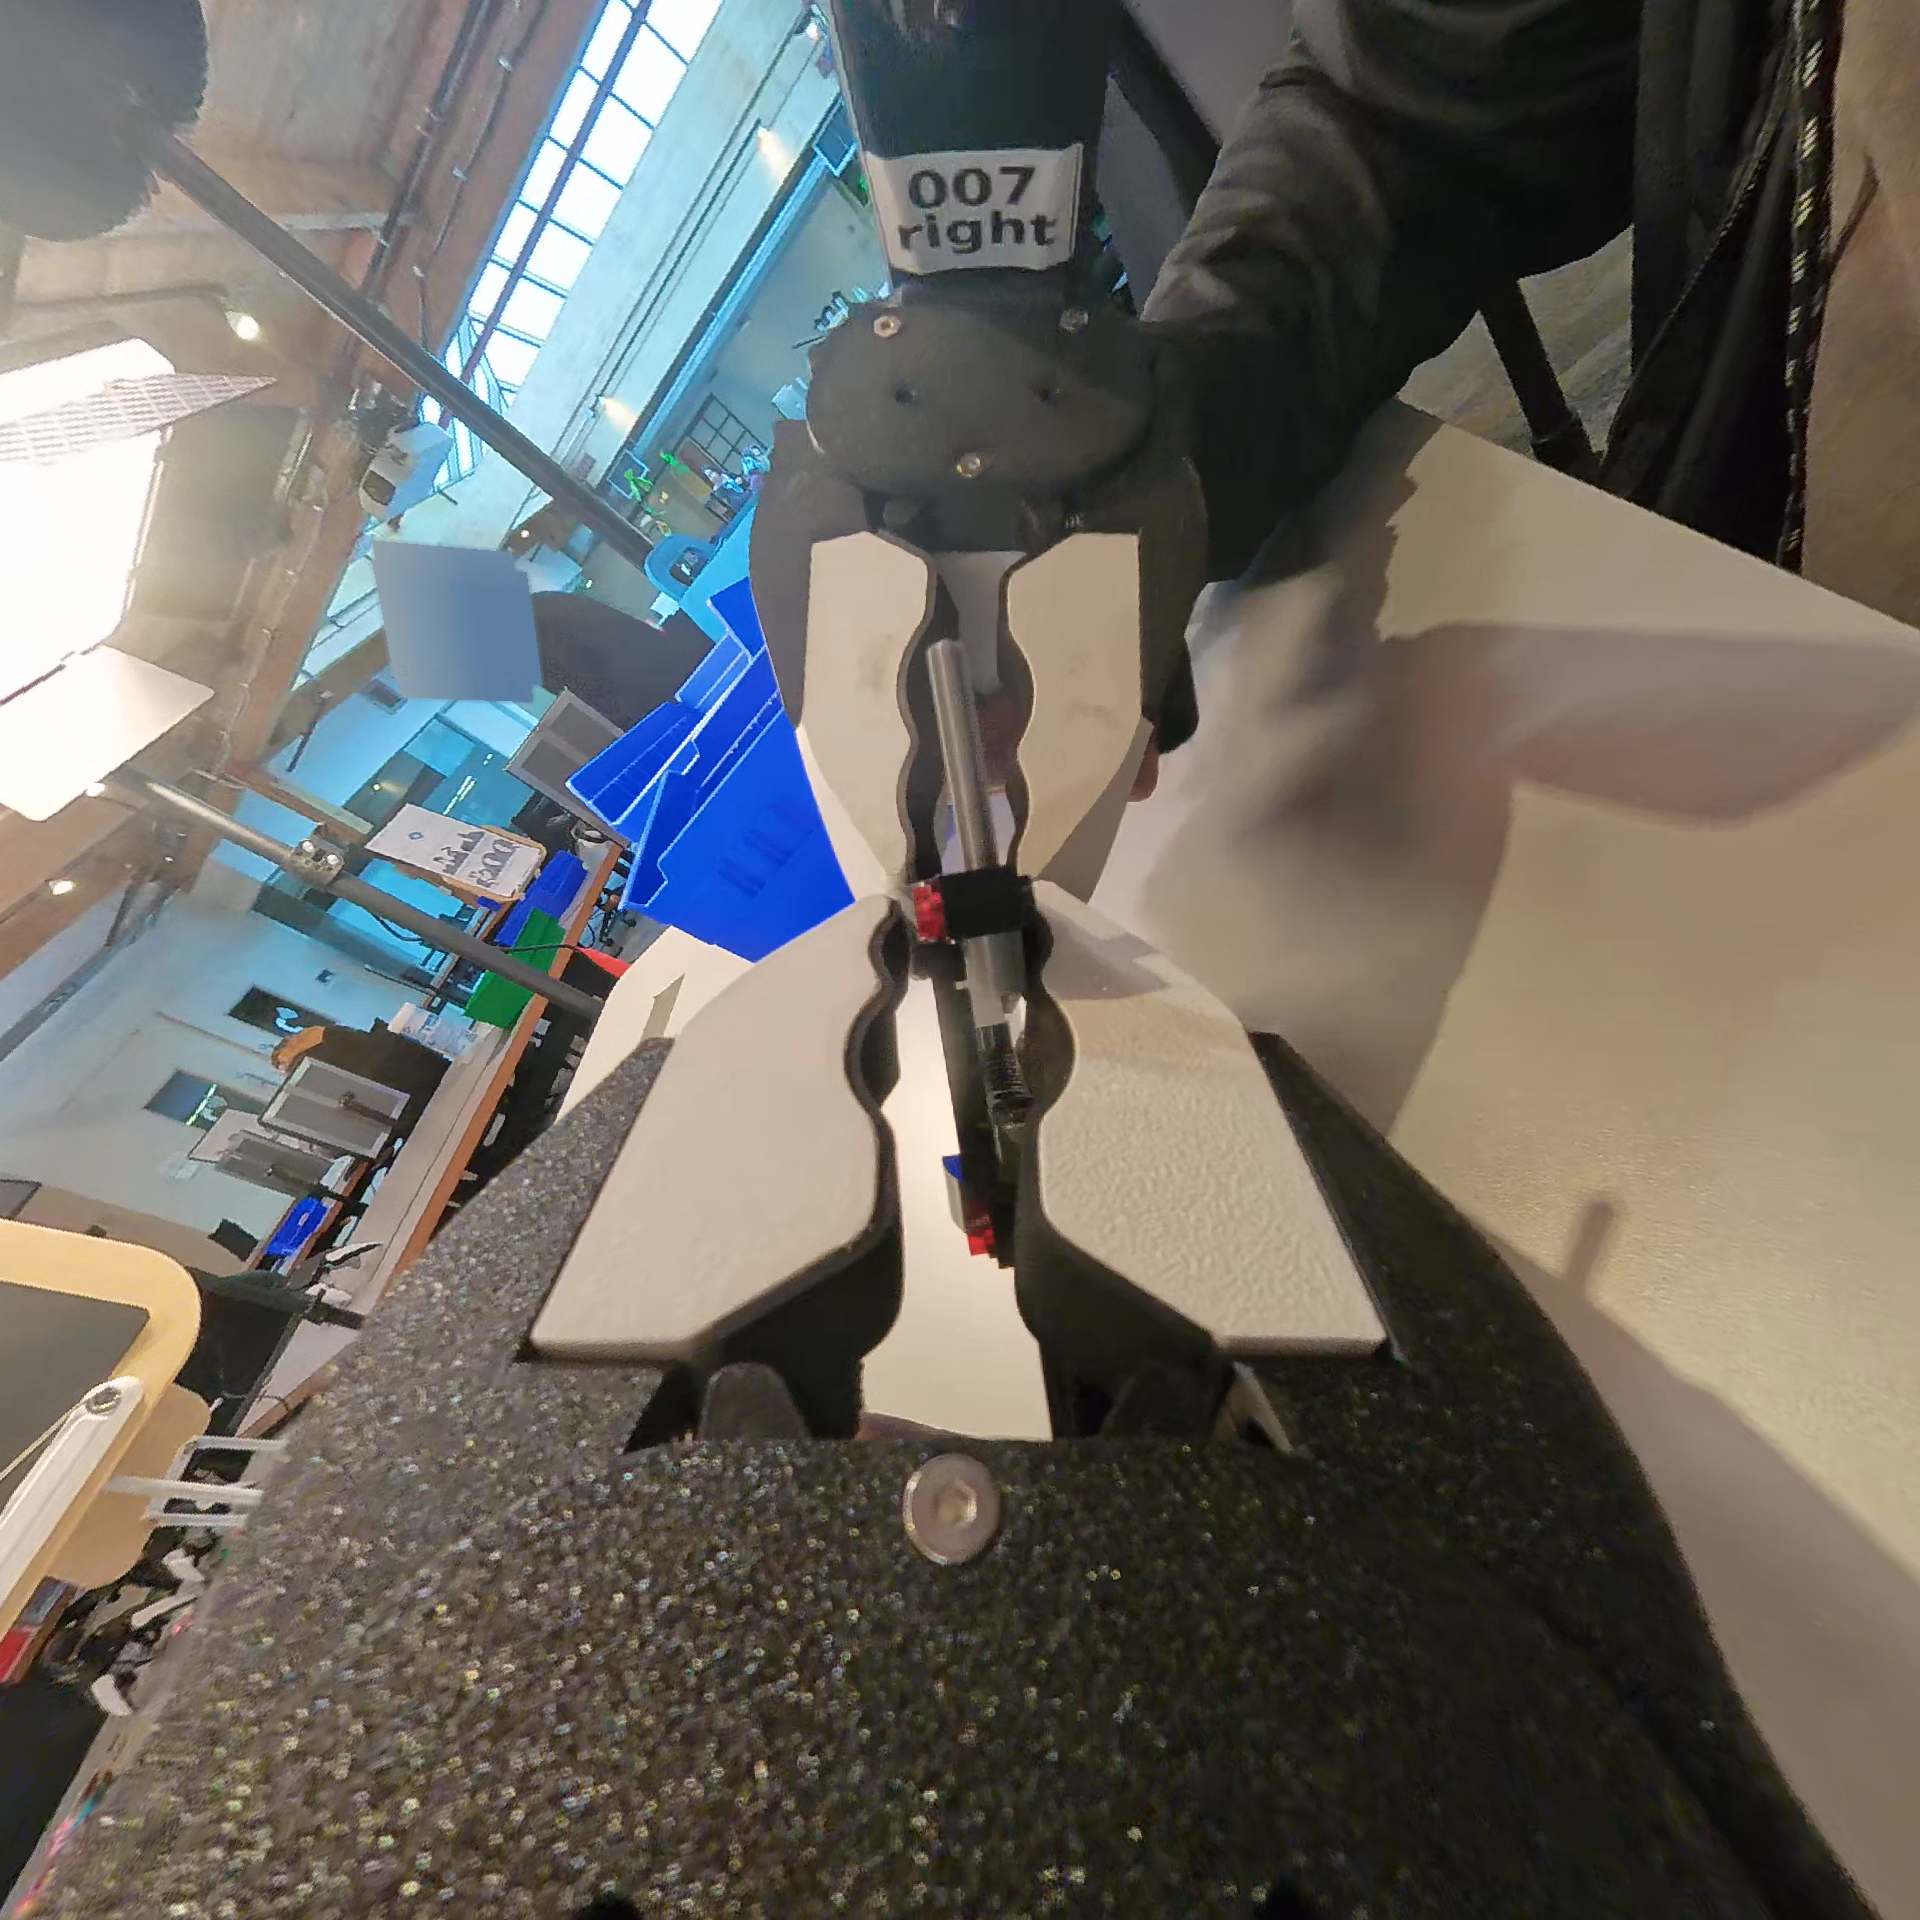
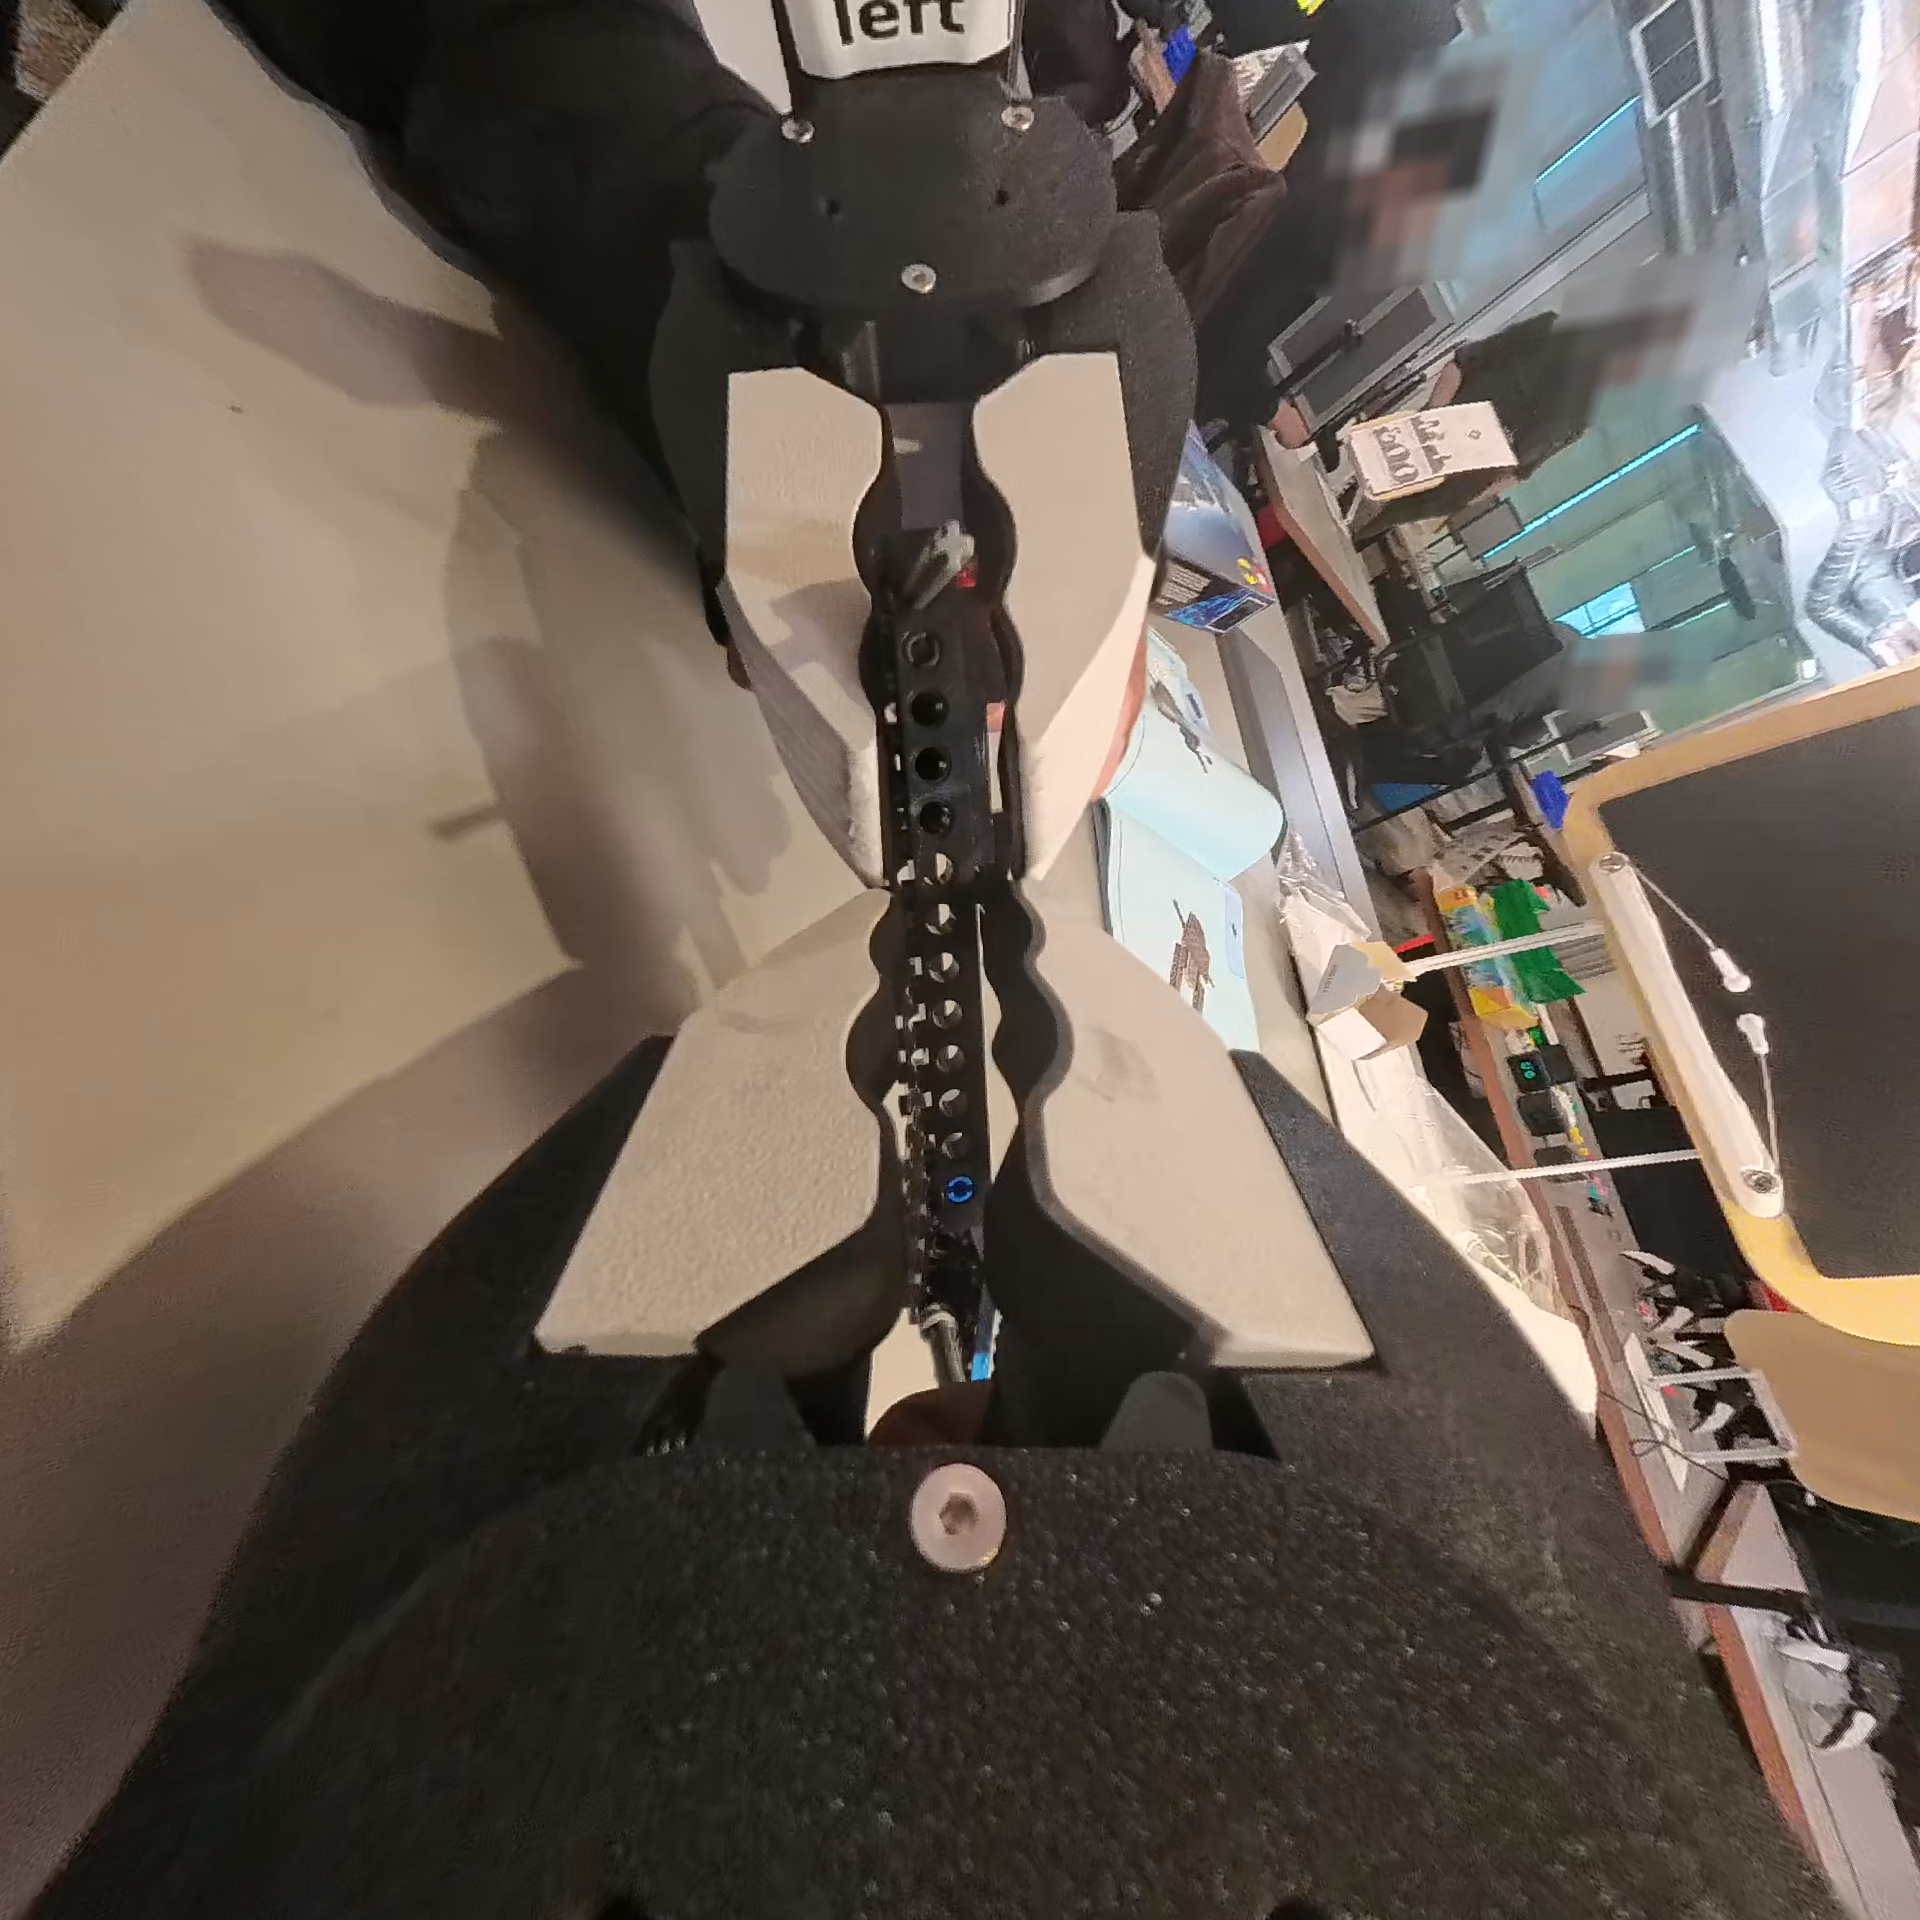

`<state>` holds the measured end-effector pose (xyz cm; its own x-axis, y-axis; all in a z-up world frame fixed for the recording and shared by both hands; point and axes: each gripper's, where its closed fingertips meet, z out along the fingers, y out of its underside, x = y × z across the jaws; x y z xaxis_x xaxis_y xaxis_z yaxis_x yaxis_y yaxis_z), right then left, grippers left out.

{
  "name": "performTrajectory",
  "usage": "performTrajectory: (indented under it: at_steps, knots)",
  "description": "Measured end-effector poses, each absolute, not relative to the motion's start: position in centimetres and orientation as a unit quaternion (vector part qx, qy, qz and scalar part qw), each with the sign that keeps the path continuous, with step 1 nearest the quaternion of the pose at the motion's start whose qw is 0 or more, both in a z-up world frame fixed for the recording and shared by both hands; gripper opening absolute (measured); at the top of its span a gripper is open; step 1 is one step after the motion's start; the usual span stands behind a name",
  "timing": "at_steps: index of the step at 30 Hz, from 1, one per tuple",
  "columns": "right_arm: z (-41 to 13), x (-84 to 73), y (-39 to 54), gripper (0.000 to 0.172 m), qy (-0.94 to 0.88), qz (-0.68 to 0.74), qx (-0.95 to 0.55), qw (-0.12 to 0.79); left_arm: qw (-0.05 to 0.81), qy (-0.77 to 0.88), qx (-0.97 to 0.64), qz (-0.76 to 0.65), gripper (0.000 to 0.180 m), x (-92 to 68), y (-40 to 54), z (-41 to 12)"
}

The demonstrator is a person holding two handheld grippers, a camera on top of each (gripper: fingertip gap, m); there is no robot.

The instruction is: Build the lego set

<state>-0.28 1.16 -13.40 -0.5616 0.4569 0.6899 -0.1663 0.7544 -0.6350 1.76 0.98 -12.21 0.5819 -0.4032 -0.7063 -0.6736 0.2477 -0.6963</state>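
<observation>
Nearest us in the left wrist view sits the black speckled body of the left gripper, a silver bolt in its middle. Its two white fingers close on a long toy-brick assembly: we see a grey rod, a black collar with a red piece at the fingertips, and a black threaded part lower between the pads. The right-hand pad presses on it; at the left-hand pad we see a sliver of space, so we cannot tell how firm that side is.

Straight ahead, tip to tip, the right gripper faces us and clamps the far end of the same assembly, the grey rod running up between its fingers. A gloved hand in a dark sleeve holds it.

From the right wrist view, we see a black beam full of round holes running between the right gripper's fingers, both pads snug on it, and on into the left gripper opposite, which grips its other end.

The assembly hangs in the air above a white table. Blue bins stand beyond to the left. In the right wrist view an open light blue booklet lies on the table edge.
</observation>
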Motion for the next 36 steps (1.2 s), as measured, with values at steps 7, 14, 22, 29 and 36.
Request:
performTrajectory:
  at_steps: [7, 14, 22, 29, 36]
  knots:
    - [-13.41, 0.05, 0.84, 0.013, -0.815, 0.36, -0.093, 0.445, 0.651, 0.445, -0.61, 0.076, 0.018, 2.01, 0.76, -12.17]
    - [-13.97, 0.18, 0.7, 0.015, -0.822, 0.364, -0.095, 0.428, 0.646, 0.444, -0.618, 0.052, 0.018, 2.0, 0.7, -12.71]
    - [-14.0, -0.56, 1.2, 0.017, -0.814, 0.32, -0.085, 0.478, 0.644, 0.438, -0.624, 0.058, 0.018, 1.33, 0.95, -12.85]
    - [-13.57, -0.3, 0.93, 0.015, -0.81, 0.336, -0.092, 0.471, 0.658, 0.438, -0.611, 0.05, 0.019, 1.63, 0.79, -12.39]
    - [-13.26, 0.08, 0.46, 0.013, -0.808, 0.365, -0.106, 0.45, 0.667, 0.441, -0.599, 0.05, 0.019, 1.99, 0.56, -12.03]
